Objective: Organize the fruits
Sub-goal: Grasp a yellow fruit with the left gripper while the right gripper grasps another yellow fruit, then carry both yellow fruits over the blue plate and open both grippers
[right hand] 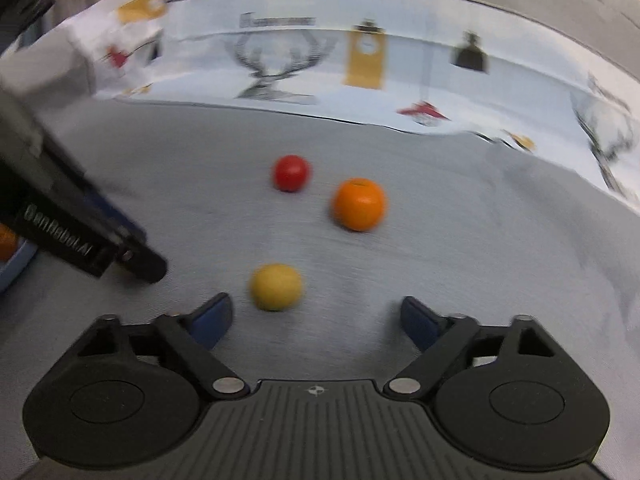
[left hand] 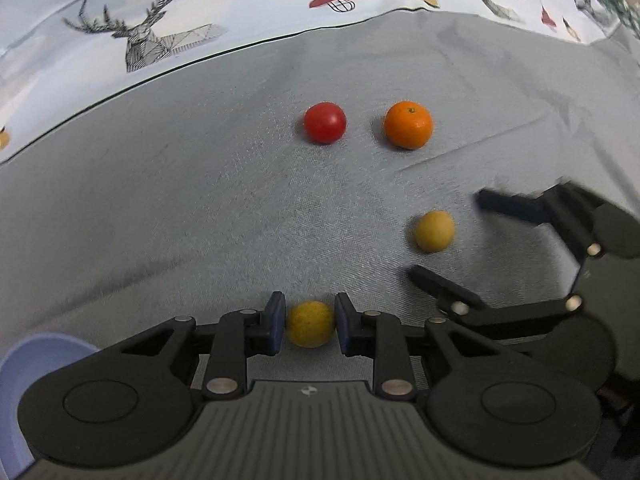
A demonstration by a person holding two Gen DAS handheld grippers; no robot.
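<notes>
My left gripper [left hand: 310, 322] is shut on a small yellow fruit [left hand: 311, 324], its blue pads against both sides. A second yellow fruit [left hand: 434, 231] lies on the grey cloth to the right, between the spread fingers of my right gripper [left hand: 444, 236]. In the right wrist view that gripper [right hand: 316, 316] is open and empty, with the yellow fruit [right hand: 276, 287] just ahead of its fingertips. A red tomato [left hand: 325, 123] [right hand: 291, 173] and an orange [left hand: 408, 124] [right hand: 359, 204] lie farther back, side by side.
A light blue bowl [left hand: 36, 364] sits at the lower left; its rim [right hand: 16, 268] shows at the left of the right wrist view with something orange inside. A patterned cloth [left hand: 160, 20] with deer prints borders the far side. The left gripper body [right hand: 60, 216] crosses the left.
</notes>
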